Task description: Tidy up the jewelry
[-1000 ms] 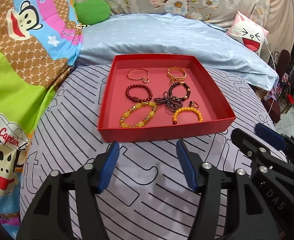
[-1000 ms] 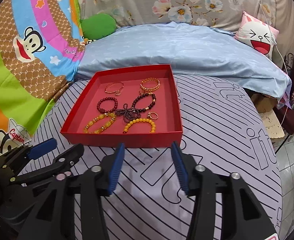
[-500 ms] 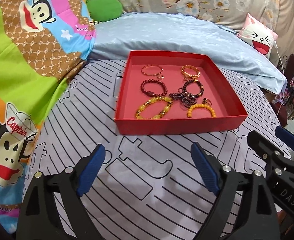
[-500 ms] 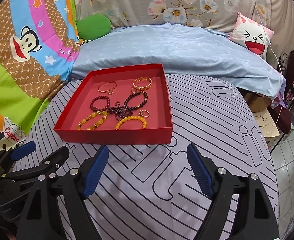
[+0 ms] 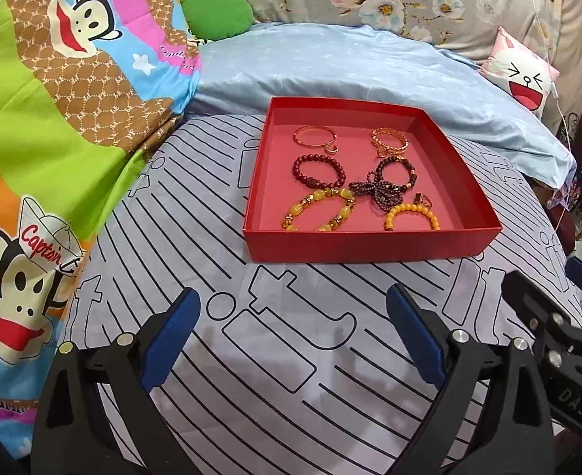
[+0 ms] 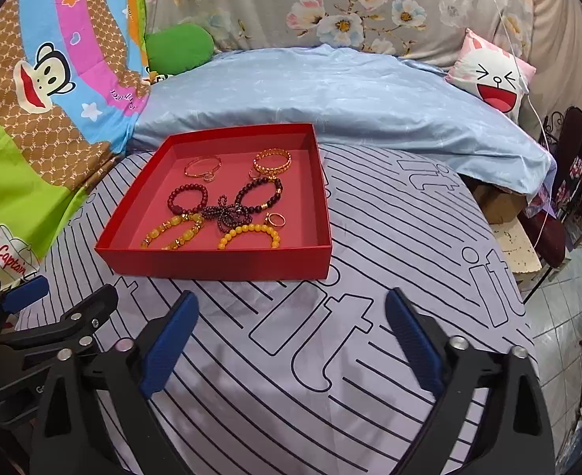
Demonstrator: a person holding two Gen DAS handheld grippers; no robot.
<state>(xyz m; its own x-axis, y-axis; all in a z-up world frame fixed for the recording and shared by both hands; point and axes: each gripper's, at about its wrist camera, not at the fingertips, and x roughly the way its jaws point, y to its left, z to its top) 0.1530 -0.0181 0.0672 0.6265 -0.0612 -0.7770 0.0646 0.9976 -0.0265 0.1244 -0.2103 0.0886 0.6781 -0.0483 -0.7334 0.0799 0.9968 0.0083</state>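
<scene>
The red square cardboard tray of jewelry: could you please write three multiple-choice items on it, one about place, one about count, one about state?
1. Where in the red square cardboard tray does the plain gold bangle lie?
A. far left part
B. near right corner
C. outside the tray, on the cloth

2. How many yellow beaded bracelets are in the tray?
A. none
B. two
C. five

3. How do the jaws of the left gripper and right gripper stand?
A. both shut on a bracelet
B. one open, one shut
C. both open, holding nothing

Answers:
1. A: the bangle sits in the back row, left of the gold chain-link bracelet.
2. B: a chunky yellow bracelet and a small-bead yellow bracelet lie along the near wall.
3. C: only the striped grey cloth shows between the blue pads; the jaws have just been opening.
</scene>
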